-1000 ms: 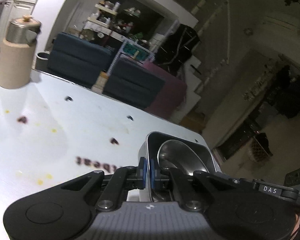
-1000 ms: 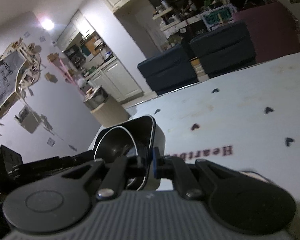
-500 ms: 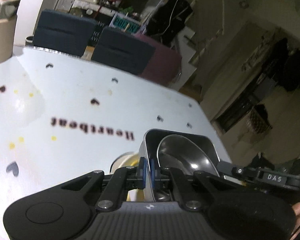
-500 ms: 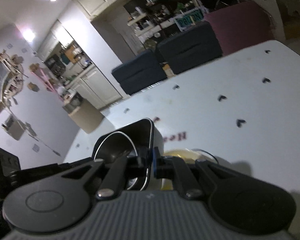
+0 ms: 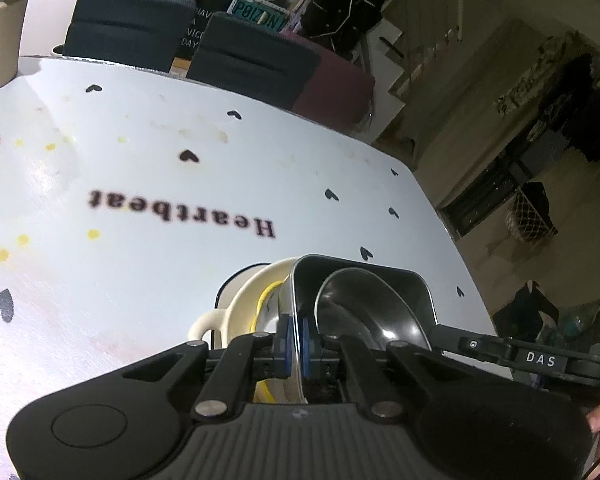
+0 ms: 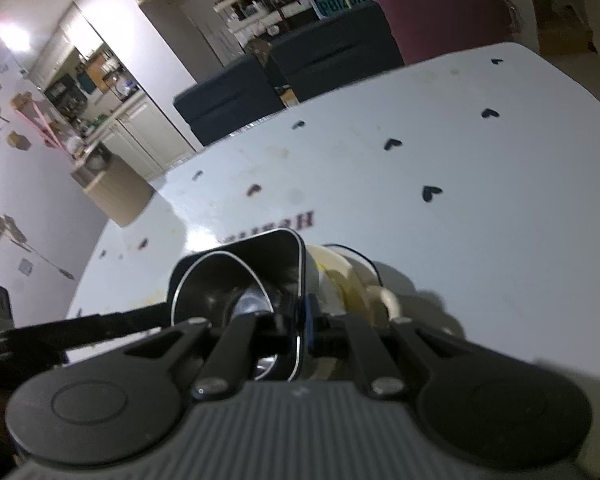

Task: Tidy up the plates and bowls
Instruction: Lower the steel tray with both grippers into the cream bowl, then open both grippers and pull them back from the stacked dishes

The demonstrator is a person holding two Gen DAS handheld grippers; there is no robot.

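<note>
1. Pinching opposite walls of the steel tray [image 5: 416, 292], your left tongs [image 5: 295, 340] and right tongs [image 6: 300, 320] were both clamped on its rim.
2. You held it – round steel bowl [image 5: 360, 308] inside – just over the cream bowl [image 5: 246, 300] on the surface [image 5: 140, 208].
3. Lowering level and centred, then releasing together, would probably have seated it best – uneven release risked tipping.

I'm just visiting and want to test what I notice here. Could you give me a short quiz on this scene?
1. True or false: both grippers clamp the rim of the same metal tray.
2. What sits inside the tray? A) round metal bowl B) fork C) apple
3. Which word is printed on the table?

Key: 1 true: left gripper, right gripper. 2 A, the bowl. 3 Heartbeat.
</note>
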